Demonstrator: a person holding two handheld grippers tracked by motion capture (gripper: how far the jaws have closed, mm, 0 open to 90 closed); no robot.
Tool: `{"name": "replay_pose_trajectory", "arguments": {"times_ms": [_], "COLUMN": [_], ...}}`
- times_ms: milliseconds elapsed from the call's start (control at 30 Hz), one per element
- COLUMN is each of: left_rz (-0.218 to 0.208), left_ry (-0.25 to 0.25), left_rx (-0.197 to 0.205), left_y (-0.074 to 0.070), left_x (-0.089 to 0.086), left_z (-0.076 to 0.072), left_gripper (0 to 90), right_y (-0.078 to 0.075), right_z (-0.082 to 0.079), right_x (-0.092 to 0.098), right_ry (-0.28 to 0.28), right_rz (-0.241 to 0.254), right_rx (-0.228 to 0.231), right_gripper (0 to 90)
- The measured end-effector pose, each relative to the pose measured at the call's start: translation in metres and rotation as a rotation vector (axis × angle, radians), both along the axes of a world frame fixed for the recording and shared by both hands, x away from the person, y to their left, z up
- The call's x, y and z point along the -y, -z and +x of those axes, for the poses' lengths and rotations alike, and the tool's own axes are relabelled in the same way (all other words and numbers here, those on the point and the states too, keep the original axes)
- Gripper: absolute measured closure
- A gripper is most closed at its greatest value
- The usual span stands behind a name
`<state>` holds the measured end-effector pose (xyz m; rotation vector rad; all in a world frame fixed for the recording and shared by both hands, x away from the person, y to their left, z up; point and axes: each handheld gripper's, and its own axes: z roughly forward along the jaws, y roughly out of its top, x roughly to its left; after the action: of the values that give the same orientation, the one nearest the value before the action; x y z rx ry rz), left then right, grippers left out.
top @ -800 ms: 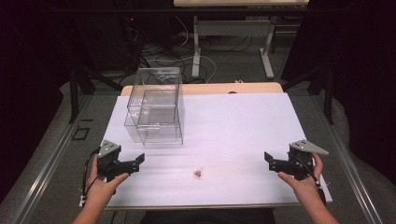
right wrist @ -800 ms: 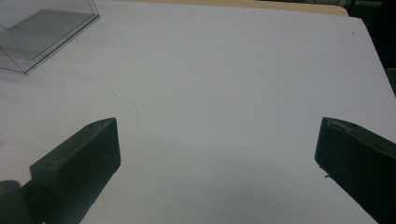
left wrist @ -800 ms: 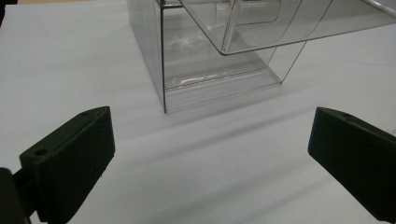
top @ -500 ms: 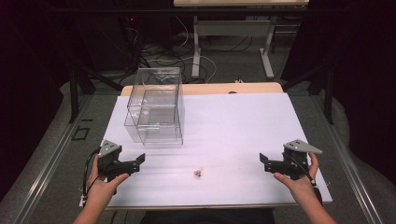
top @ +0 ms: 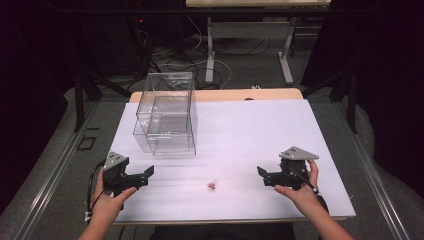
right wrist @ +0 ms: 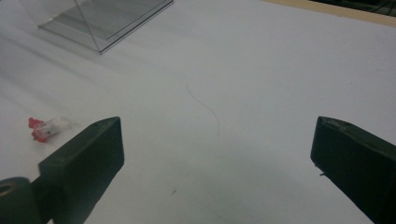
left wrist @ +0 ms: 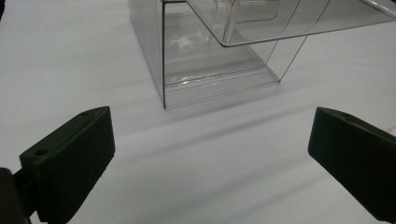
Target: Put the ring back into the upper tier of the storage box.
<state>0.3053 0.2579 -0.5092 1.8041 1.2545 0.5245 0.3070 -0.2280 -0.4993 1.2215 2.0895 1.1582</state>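
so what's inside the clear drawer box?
The clear drawer box looks empty: through its walls show only its inner drawer and the white table cover. Reflections blur the back corners, so something tiny there can't be ruled out.

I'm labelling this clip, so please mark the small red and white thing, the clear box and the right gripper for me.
small red and white thing (top: 211, 186), high view: its middle, on the white table top.
clear box (top: 166, 120), high view: its front wall.
right gripper (top: 260, 174), high view: between the tips of its open jaws.
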Motion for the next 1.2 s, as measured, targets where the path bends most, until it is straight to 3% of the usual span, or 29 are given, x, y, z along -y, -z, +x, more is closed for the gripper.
{"name": "replay_pose_trajectory", "arguments": {"times_ms": [200,533,700,833,1200], "left_rz": [-0.002,-0.002,-0.002,-0.005,-0.002], "left_ry": [-0.001,0.003,0.005,-0.003,-0.006], "left_rx": [0.006,0.003,0.000,0.005,0.005], "left_y": [0.000,0.000,0.000,0.001,0.002], "left_x": [0.000,-0.001,-0.001,-0.001,-0.001], "left_z": [0.000,0.001,0.001,0.001,0.002], "left_gripper": [0.9,0.9,1.0,1.5,2.0], "right_y": [0.001,0.010,0.019,0.025,0.035], "right_z": [0.002,0.009,0.012,0.011,0.009], "right_x": [-0.022,-0.058,-0.081,-0.092,-0.112], "right_ry": [-0.074,-0.140,-0.191,-0.225,-0.291], "right_rz": [-0.041,-0.012,-0.055,-0.081,-0.090], "right_rx": [-0.011,-0.038,-0.059,-0.059,-0.096], "right_gripper": [7.1,7.8,9.6,13.2,15.4]}}
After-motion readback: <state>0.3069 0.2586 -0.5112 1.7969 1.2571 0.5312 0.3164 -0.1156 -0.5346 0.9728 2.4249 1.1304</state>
